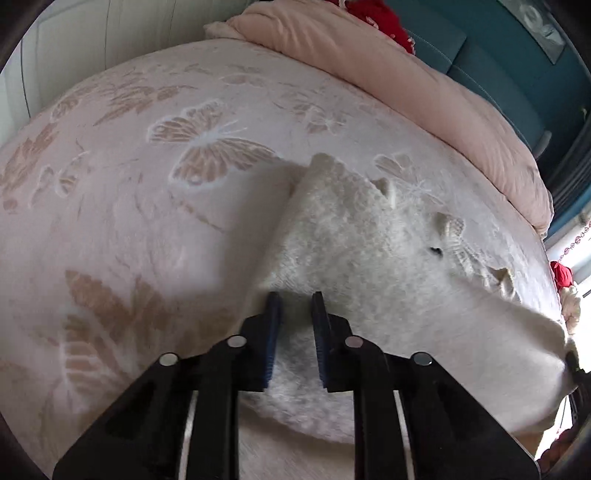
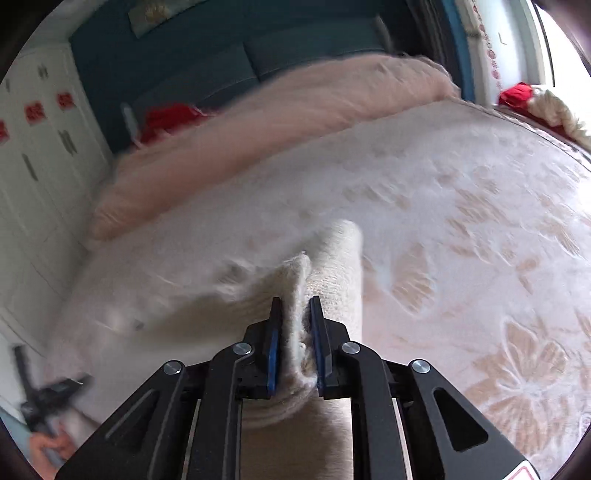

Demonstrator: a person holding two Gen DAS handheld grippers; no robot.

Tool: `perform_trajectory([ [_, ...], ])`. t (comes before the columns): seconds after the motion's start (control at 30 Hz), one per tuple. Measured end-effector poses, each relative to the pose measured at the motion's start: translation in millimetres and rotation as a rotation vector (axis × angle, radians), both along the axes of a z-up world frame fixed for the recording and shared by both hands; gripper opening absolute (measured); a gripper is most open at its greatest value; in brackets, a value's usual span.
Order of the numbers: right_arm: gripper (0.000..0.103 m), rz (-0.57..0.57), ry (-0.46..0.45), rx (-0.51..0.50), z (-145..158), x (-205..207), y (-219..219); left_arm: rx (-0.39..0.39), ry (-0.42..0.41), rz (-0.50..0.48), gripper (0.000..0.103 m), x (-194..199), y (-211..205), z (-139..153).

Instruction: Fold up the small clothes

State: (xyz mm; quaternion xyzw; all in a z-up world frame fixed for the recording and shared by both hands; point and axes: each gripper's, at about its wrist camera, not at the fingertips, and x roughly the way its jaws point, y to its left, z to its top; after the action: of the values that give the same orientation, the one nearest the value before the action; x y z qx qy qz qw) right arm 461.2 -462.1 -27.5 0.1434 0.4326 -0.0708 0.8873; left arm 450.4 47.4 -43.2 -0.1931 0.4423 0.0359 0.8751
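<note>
A fluffy white knitted garment (image 1: pixel 369 243) with small ear-like tabs is stretched above the bed. My left gripper (image 1: pixel 295 299) is shut on its near edge, with fabric bunched between the blue pads. In the right wrist view my right gripper (image 2: pixel 295 304) is shut on another edge of the same white garment (image 2: pixel 332 266), which stands up in a fold between the pads. The right gripper's tip also shows at the far right of the left wrist view (image 1: pixel 572 362), pinching the garment's corner. The right wrist view is blurred.
The bed is covered by a pink and white bedspread (image 1: pixel 147 184) with butterfly and leaf patterns. A rolled pink quilt (image 1: pixel 406 74) lies along the teal headboard (image 1: pixel 498 48). Red items (image 1: pixel 384 22) sit behind the quilt. White wardrobes (image 2: pixel 44 166) stand at the side.
</note>
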Motion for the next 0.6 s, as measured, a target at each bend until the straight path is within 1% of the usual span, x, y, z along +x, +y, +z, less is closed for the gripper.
perform_trajectory([
  [0.03, 0.013, 0.028, 0.072, -0.005, -21, 6, 0, 0.029, -0.009, -0.015, 0.017, -1, -3, 0],
  [0.07, 0.014, 0.034, -0.006, -0.048, -12, -2, 3, 0.068, -0.013, -0.032, 0.017, -3, -7, 1],
  [0.13, 0.021, -0.011, -0.028, -0.053, 9, -7, 6, 0.107, -0.013, -0.051, 0.017, -4, -12, 2],
  [0.17, 0.026, -0.044, -0.076, -0.036, 24, -16, 7, 0.111, -0.012, -0.059, 0.017, -4, -11, 1],
  [0.2, 0.026, -0.042, -0.136, -0.028, 37, -25, 11, 0.111, -0.014, -0.064, 0.017, -4, -9, 0],
  [0.23, 0.026, -0.023, -0.198, -0.052, 52, -33, 22, 0.11, -0.017, -0.069, 0.018, -4, -8, -1],
  [0.27, 0.026, 0.006, -0.215, -0.065, 58, -34, 30, 0.114, -0.022, -0.072, 0.018, -5, -8, -1],
  [0.3, 0.026, 0.058, -0.212, -0.061, 59, -32, 38, 0.123, -0.028, -0.075, 0.018, -4, -8, -3],
  [0.33, 0.021, 0.103, -0.183, -0.063, 54, -26, 48, 0.135, -0.033, -0.077, 0.018, -4, -9, -3],
  [0.37, 0.015, 0.141, -0.115, -0.083, 39, -13, 55, 0.15, -0.037, -0.078, 0.018, -5, -11, -3],
  [0.4, 0.011, 0.15, -0.03, -0.115, 18, -1, 57, 0.159, -0.04, -0.078, 0.018, -5, -13, -3],
  [0.43, 0.003, 0.139, 0.062, -0.134, -3, 10, 53, 0.163, -0.041, -0.078, 0.018, -5, -14, -3],
  [0.47, 0.001, 0.128, 0.058, -0.087, -12, 10, 44, 0.164, -0.042, -0.079, 0.018, -5, -13, -3],
  [0.53, 0.002, 0.074, 0.003, -0.038, 10, -1, 37, 0.169, -0.042, -0.083, 0.018, -4, -15, -4],
  [0.57, 0.002, 0.067, -0.057, -0.012, 25, -11, 35, 0.174, -0.046, -0.089, 0.018, -4, -15, -4],
  [0.6, 0.002, 0.068, -0.097, -0.007, 30, -20, 34, 0.177, -0.052, -0.094, 0.018, -5, -15, -5],
])
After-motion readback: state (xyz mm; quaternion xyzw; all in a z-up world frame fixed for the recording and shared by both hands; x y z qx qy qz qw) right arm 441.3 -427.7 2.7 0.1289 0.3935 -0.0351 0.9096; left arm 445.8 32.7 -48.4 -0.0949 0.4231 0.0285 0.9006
